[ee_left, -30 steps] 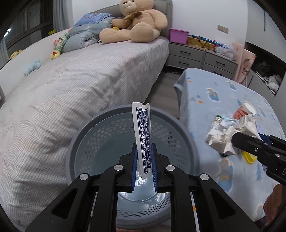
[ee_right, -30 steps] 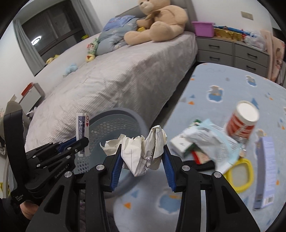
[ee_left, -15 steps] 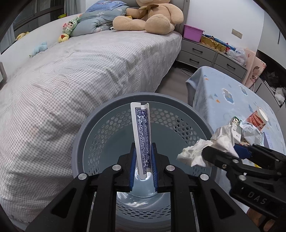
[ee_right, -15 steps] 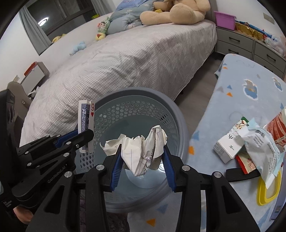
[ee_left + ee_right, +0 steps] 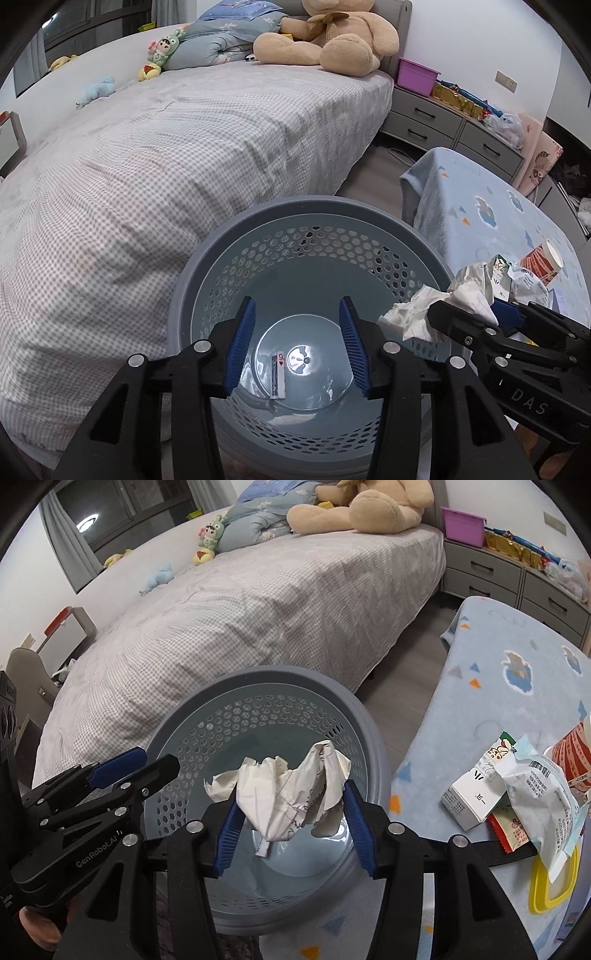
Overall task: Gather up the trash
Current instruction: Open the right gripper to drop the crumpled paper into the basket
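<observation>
Lying flat on the bin floor below the left tongs, playing card. Left tongs opening, nothing between them. Crumpled paper sits between the right tongs, also opening, above the bin mouth. Worktop to the right carries more wrappers; bed beyond.

One grey basket, one playing card, one crumpled paper, two grippers, one teddy bear, one paper cup, one carton.
</observation>
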`<act>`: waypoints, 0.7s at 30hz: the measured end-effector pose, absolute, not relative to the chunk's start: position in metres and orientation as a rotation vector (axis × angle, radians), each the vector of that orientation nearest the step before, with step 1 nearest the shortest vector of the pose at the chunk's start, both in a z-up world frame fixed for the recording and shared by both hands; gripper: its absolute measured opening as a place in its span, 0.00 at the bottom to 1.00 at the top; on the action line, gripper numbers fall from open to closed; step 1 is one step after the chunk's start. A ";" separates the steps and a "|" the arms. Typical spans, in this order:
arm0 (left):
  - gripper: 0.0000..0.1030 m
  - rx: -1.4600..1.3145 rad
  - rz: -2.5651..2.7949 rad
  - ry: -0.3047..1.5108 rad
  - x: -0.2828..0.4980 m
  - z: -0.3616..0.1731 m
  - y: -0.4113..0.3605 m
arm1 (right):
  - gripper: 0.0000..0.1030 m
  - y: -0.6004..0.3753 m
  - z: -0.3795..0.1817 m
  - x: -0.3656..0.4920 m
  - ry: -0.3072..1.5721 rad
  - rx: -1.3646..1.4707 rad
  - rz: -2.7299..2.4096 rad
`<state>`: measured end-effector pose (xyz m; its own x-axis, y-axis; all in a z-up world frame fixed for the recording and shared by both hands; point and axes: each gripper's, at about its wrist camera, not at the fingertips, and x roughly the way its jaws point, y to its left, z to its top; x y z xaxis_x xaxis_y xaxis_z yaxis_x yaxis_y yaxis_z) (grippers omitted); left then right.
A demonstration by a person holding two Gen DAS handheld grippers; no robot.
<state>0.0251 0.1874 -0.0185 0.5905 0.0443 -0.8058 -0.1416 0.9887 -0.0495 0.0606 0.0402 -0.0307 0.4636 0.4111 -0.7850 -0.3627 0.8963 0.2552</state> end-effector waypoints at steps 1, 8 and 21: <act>0.44 -0.113 0.109 0.934 0.025 -0.019 0.188 | 0.55 0.040 -0.031 0.061 0.979 0.056 0.475; 0.47 -0.120 0.118 0.935 0.025 -0.019 0.190 | 0.61 0.041 -0.028 0.059 0.962 0.045 0.471; 0.55 -0.116 0.120 0.908 0.022 -0.015 0.189 | 0.61 0.040 -0.030 0.056 0.970 0.056 0.464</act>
<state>0.0221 0.1885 -0.0151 0.6097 0.0548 -0.7907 -0.1528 0.9870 -0.0494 0.0562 0.0400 -0.0301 0.4752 0.4043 -0.7815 -0.3548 0.9008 0.2503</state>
